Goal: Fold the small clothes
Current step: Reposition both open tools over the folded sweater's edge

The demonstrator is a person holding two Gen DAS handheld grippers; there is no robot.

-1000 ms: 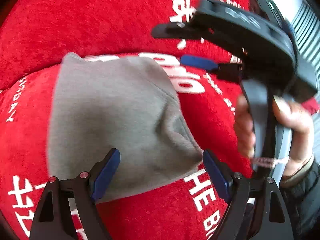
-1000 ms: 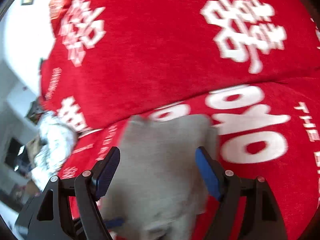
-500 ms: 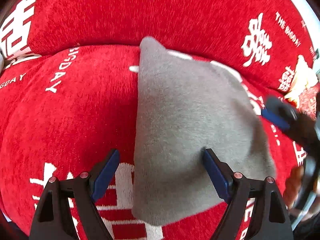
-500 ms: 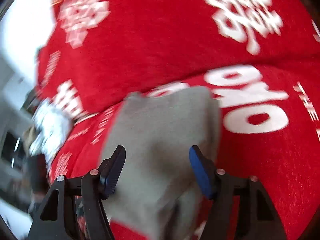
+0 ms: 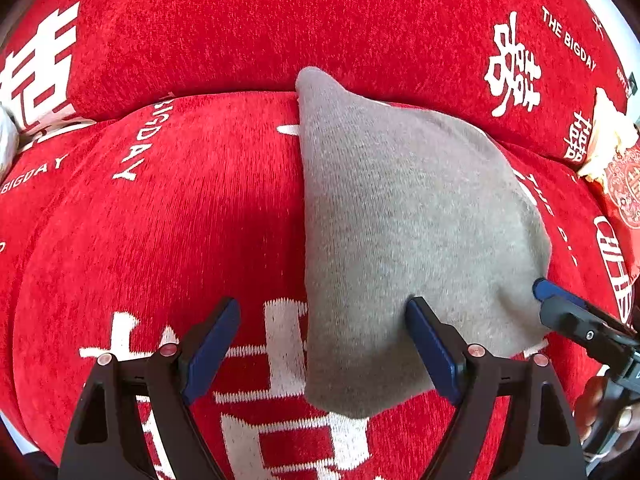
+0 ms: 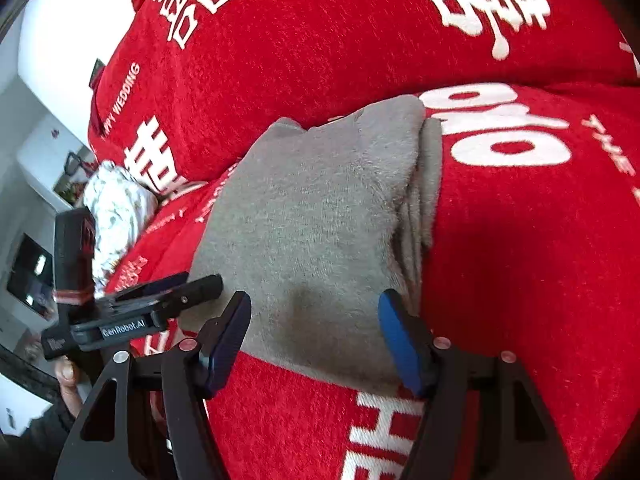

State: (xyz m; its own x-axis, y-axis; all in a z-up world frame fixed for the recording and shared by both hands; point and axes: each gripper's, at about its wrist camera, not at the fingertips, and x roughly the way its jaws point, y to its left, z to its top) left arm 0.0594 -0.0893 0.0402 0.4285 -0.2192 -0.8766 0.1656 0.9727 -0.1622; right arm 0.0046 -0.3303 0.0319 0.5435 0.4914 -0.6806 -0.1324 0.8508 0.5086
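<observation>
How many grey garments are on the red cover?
1. The grey garment, folded, lies on the seat of the red cover, its far corner against the backrest. More may lie out of view.

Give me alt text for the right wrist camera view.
A folded grey knit garment lies on a red cushion cover with white lettering. The right tongs sit open over its near edge, and the left tongs reach in from the left.
</observation>
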